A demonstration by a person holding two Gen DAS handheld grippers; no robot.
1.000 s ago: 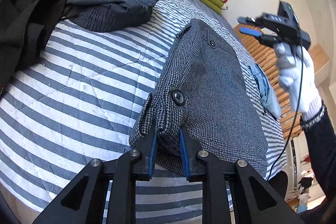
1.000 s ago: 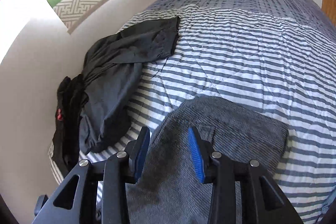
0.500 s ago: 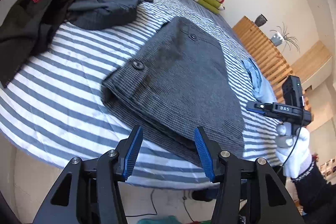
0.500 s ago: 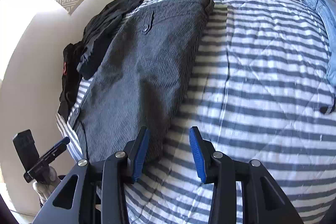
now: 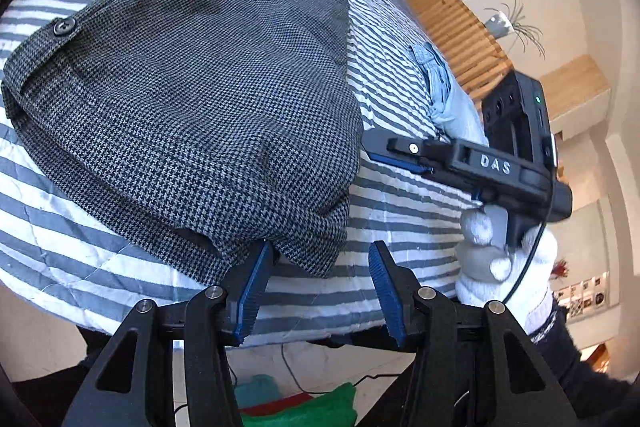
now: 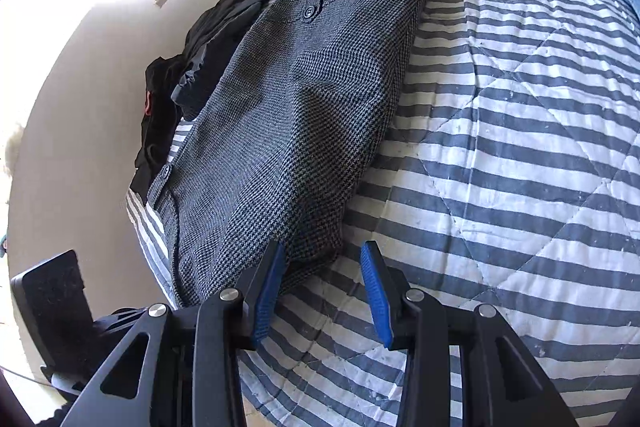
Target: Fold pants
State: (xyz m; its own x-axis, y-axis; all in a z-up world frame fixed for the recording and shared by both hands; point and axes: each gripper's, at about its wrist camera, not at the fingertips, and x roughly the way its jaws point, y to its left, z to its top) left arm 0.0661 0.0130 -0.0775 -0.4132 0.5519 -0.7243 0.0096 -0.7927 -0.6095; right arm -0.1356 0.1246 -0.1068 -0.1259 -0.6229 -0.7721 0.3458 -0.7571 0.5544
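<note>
The grey houndstooth pants (image 5: pixel 192 99) lie folded on the striped quilt (image 5: pixel 72 251), directly ahead of both grippers.

Left gripper (image 5: pixel 320 267): its jaws are closing, with a clear gap between the blue pads (image 5: pixel 252 291). The near folded edge of the pants lies just ahead of the left pad and reaches partly into the gap; no pad presses on the cloth.

Right gripper (image 6: pixel 322 267): jaws apart, nothing clamped. The near corner of the pants sits at the tip of its left pad (image 6: pixel 270 283); bare quilt lies between the pads. In the left wrist view this gripper (image 5: pixel 400 157) is to the right of the pants, held by a white-gloved hand (image 5: pixel 504 259).

Beyond the pants, to the upper left of both grippers, lies a heap of dark clothes (image 6: pixel 208 39). A light blue garment (image 5: pixel 444 95) lies farther right
</note>
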